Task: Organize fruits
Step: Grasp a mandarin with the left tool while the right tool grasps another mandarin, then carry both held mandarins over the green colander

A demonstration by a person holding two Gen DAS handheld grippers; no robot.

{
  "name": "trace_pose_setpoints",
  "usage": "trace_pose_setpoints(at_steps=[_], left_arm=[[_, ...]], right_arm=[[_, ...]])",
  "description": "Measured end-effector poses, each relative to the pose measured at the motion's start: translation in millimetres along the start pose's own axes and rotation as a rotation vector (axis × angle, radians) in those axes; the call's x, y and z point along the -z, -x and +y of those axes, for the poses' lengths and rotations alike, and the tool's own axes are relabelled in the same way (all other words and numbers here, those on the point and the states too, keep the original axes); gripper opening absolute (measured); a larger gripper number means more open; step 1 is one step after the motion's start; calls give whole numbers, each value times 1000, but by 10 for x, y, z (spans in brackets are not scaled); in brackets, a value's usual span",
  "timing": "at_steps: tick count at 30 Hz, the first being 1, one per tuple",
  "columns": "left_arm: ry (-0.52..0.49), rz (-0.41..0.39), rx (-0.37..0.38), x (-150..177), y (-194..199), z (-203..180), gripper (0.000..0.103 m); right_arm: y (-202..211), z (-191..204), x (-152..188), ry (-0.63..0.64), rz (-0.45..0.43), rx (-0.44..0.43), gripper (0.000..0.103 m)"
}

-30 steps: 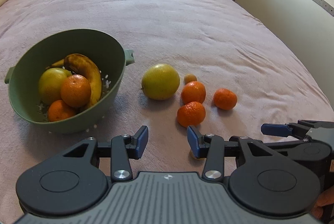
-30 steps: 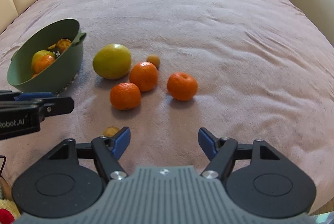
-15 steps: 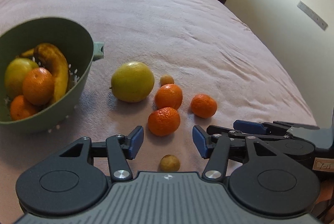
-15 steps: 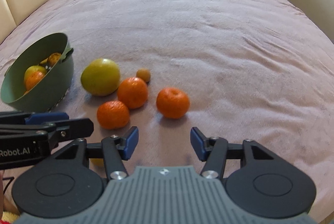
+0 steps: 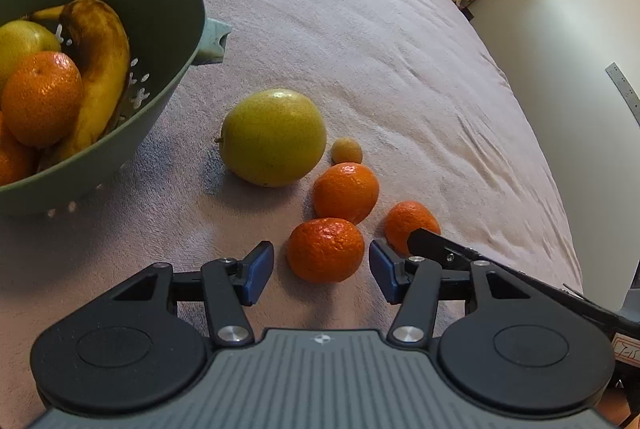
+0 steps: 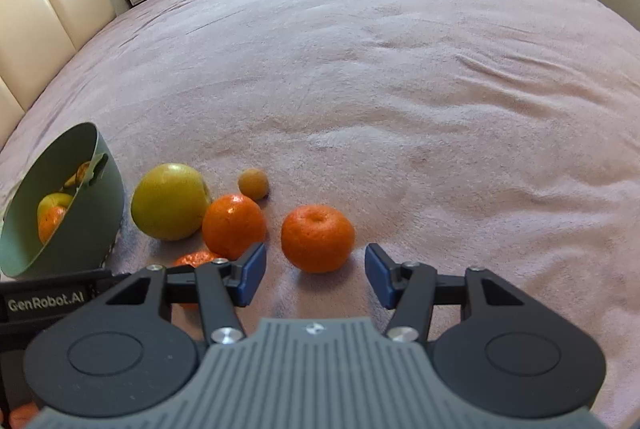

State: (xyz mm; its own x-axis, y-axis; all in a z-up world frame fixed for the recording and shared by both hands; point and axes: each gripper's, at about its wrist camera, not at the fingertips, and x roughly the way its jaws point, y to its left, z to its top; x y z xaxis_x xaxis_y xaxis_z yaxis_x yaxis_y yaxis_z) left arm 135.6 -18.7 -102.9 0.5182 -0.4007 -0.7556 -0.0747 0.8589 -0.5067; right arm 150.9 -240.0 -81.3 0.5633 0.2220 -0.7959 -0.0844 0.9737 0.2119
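Both grippers spread, each framing a mandarin on pink blanket.

L gripper [image 5: 321, 271] w/ blue pads: just been opening, now released, nearest round orange mandarin [image 5: 325, 249] between pads, untouched. R gripper [image 6: 315, 273]: just been closing, still agape, right-hand orange mandarin [image 6: 317, 238] just ahead of tips, no contact. Further up, mid-frame: third mandarin [image 5: 346, 192], big yellow-green round fruit [image 5: 273, 137], tiny tan fruit [image 5: 347, 150] just beside. Upper left: sage-green plastic colander [image 5: 172, 9] w/ browned banana [image 5: 100, 65], mandarins, green fruit inside. Wrinkled pink blanket [image 6: 400, 69] beyond.
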Motion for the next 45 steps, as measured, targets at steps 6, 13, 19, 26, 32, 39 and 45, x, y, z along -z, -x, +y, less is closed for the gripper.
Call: trace_pose_setpoints(at_steps=[6, 13, 19, 26, 32, 39, 45], left_arm=[[17, 23, 24, -14, -73, 45, 65], [-12, 34, 39, -12, -145, 11, 65], [-20, 39, 56, -19, -180, 2, 55], [-27, 31, 51, -16, -171, -34, 52], [-34, 17, 29, -37, -76, -71, 52], [-35, -46, 24, -67, 213, -109, 52], [-38, -108, 11, -125, 510, -102, 52]], right_arm=[[-92, -3, -25, -11, 1, -13, 54], [-195, -20, -41, -27, 12, -13, 52], [-245, -58, -39, -48, 27, -17, 44], [-218, -33, -33, -39, 26, -12, 42], [-119, 24, -55, -26, 11, -8, 42], [58, 110, -99, -13, -34, -10, 42], [208, 263, -125, 16, -72, -26, 42]])
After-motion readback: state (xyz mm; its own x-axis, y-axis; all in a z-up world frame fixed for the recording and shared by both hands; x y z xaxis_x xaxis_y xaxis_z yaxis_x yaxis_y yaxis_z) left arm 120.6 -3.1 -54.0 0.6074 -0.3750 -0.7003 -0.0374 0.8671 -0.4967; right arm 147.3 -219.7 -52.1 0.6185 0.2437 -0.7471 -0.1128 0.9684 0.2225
